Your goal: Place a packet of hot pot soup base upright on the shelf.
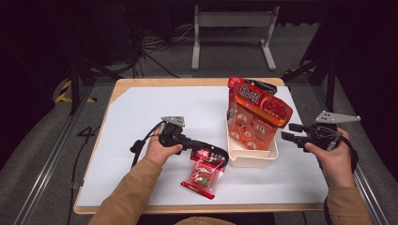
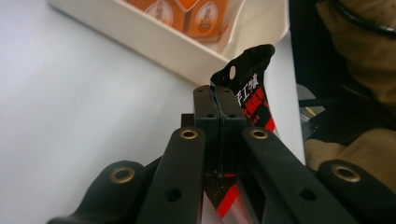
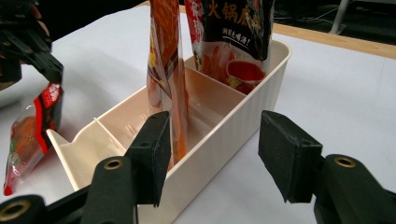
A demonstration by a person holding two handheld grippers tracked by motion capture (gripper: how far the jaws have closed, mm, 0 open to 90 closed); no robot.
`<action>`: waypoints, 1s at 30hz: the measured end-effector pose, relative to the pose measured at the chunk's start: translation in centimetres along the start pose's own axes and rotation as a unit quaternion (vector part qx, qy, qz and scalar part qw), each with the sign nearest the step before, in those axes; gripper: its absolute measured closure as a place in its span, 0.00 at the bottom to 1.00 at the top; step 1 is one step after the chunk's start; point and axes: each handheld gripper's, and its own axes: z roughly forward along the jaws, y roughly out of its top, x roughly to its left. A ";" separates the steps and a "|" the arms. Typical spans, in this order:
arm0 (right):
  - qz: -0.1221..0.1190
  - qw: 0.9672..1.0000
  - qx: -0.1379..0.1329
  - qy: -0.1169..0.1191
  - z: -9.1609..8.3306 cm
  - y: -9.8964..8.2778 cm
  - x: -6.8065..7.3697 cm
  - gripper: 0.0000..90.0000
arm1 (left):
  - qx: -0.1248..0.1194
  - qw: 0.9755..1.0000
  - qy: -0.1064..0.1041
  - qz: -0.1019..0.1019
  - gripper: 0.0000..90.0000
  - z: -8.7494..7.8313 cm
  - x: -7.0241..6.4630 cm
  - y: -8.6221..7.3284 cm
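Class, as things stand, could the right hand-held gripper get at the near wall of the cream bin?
Probably yes: the right hand-held gripper has open jaws already straddling the cream bin wall, with nothing between.

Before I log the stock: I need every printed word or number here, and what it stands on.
"火锅底" in large white characters, on the dark pouch at the far end of the cream bin.
"手工" in white, on the small red packet's black top, which the left gripper pinches; the rest is blurred.
Large characters on the big orange bag: too blurred.
A floor marking like "4": unsure.
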 end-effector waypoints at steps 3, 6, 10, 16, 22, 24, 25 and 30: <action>-0.003 1.000 0.001 0.001 0.1 0.1 0.0 0.50 | -0.014 1.000 0.001 0.014 1.00 -0.8 -0.7 0.4; -0.003 1.000 0.001 0.001 0.1 0.1 0.0 0.50 | -0.025 0.999 -0.002 0.021 1.00 -1.4 -1.2 0.6; -0.005 1.000 0.002 0.002 0.1 0.2 0.1 0.50 | -0.040 0.999 -0.003 0.030 1.00 -2.3 -1.8 0.9; -0.005 1.000 0.001 0.003 0.1 0.2 0.1 0.50 | -0.057 0.998 -0.006 0.039 1.00 -3.2 -2.3 1.1; -0.004 1.000 0.001 0.003 0.2 0.2 0.1 0.50 | -0.081 0.995 0.018 0.056 1.00 -4.3 -3.3 1.6; -0.004 1.000 0.001 0.003 0.2 0.1 0.0 0.50 | -0.088 0.994 0.027 0.062 1.00 -4.6 -3.6 1.8; -0.002 1.000 0.000 0.003 0.2 0.1 0.0 0.50 | -0.091 0.993 0.033 0.066 1.00 -4.7 -3.7 1.8; 0.001 1.000 0.001 0.004 0.3 0.1 0.0 0.50 | -0.116 0.989 0.049 0.073 1.00 -5.4 -4.0 2.1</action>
